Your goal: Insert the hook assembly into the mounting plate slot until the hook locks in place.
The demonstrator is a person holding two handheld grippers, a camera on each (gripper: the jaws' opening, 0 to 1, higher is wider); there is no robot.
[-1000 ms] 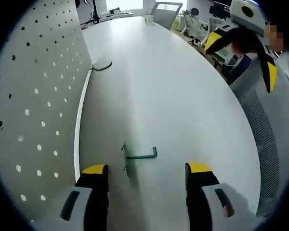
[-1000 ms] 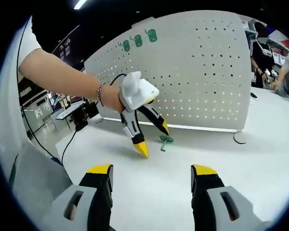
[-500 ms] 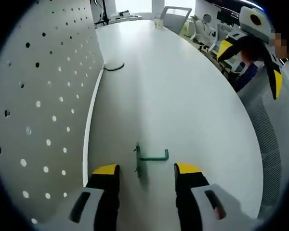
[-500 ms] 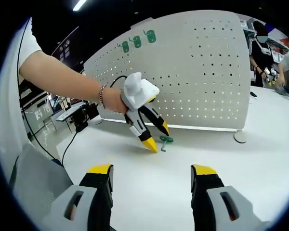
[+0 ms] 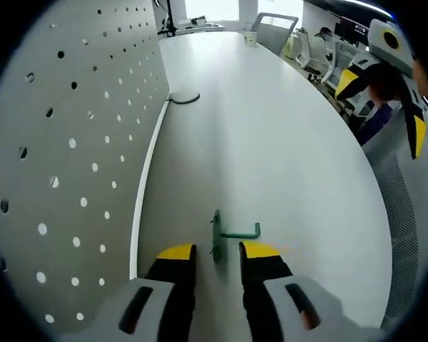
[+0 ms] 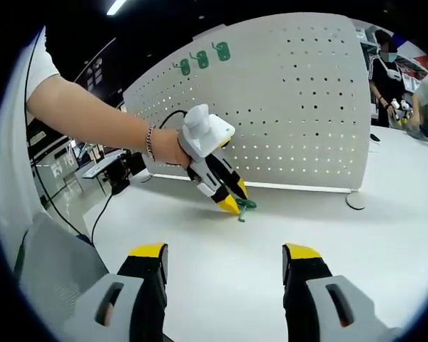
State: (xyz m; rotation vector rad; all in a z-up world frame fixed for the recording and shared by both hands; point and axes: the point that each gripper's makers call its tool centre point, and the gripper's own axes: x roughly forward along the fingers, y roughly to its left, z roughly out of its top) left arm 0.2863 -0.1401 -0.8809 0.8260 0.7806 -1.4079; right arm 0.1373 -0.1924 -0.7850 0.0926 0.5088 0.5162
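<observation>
A green hook assembly (image 5: 235, 233) lies on the white table (image 5: 271, 142), its flat base plate edge-on between my left gripper's (image 5: 217, 251) yellow-tipped jaws. The jaws stand narrow on either side of the plate, with a small gap still showing on each side. The white pegboard mounting plate (image 5: 64, 164) stands upright just to the left. In the right gripper view, a hand holds the left gripper (image 6: 234, 203) tip-down at the hook (image 6: 245, 206) in front of the pegboard (image 6: 299, 107). My right gripper (image 6: 225, 256) hovers open and empty, well back from them.
Three green hooks (image 6: 203, 58) hang near the pegboard's top edge. Its round foot (image 6: 355, 202) rests on the table at right. A black cable (image 5: 185, 98) lies by the board's base. Office chairs (image 5: 271, 25) line the far table edge. People stand at far right (image 6: 406, 92).
My left gripper has moved forward over the hook and its jaws have narrowed around the base plate. The right gripper has stayed where it was.
</observation>
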